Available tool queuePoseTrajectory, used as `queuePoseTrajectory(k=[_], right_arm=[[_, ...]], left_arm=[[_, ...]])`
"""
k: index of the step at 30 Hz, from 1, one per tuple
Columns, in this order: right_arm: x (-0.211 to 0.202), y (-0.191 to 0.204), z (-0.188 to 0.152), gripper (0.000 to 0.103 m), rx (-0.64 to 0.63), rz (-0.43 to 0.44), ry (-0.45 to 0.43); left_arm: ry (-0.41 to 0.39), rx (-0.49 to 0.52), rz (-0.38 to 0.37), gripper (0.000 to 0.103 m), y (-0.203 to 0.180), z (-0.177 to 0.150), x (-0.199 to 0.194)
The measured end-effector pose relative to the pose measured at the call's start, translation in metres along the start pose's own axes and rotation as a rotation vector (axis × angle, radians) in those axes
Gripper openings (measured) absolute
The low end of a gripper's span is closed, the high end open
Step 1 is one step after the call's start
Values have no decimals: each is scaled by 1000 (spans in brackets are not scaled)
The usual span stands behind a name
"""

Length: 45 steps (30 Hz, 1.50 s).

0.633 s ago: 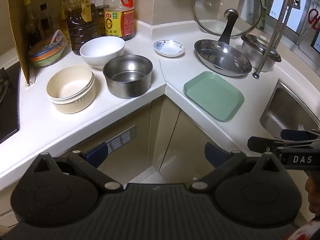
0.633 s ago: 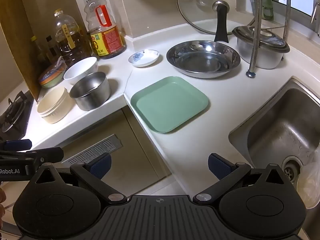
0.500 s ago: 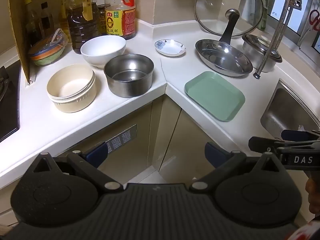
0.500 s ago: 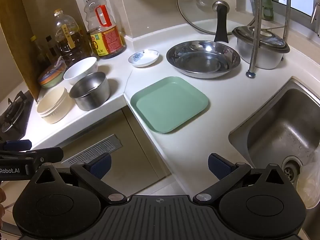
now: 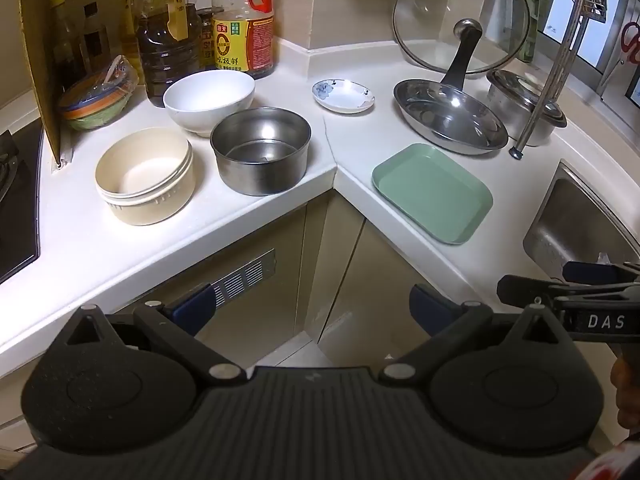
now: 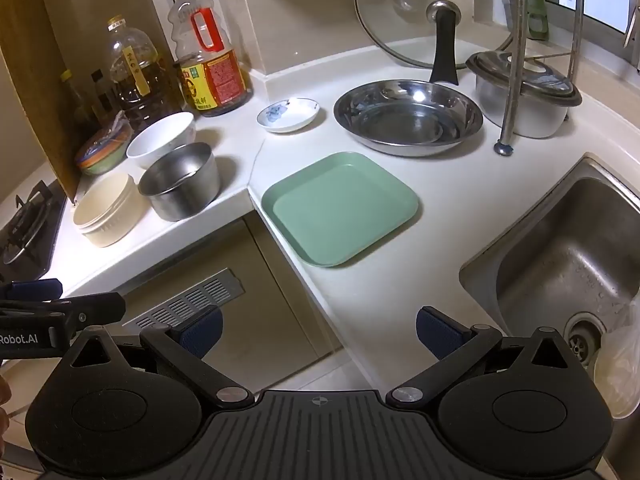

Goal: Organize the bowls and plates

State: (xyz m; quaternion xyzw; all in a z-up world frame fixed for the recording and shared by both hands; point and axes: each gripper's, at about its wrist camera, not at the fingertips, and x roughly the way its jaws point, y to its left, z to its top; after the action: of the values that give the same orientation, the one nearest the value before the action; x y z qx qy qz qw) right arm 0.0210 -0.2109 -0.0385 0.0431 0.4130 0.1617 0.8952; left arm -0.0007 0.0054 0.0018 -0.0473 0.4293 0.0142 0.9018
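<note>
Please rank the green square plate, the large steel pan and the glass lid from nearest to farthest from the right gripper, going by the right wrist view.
From the right gripper:
1. Green square plate, straight ahead at the counter's front edge.
2. Large steel pan, behind the plate and slightly right.
3. Glass lid, farthest, propped against the back wall behind the pan.

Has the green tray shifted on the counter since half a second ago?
No. The green tray keeps its place beside the counter's inner corner.
</note>
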Motion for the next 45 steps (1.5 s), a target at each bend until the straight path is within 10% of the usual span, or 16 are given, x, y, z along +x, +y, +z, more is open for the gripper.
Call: queuePoseTrajectory(k=[45], right_arm=[[13,4,3,103,-10,1,8]], left_arm=[[7,-13,6,103,8,7,14]])
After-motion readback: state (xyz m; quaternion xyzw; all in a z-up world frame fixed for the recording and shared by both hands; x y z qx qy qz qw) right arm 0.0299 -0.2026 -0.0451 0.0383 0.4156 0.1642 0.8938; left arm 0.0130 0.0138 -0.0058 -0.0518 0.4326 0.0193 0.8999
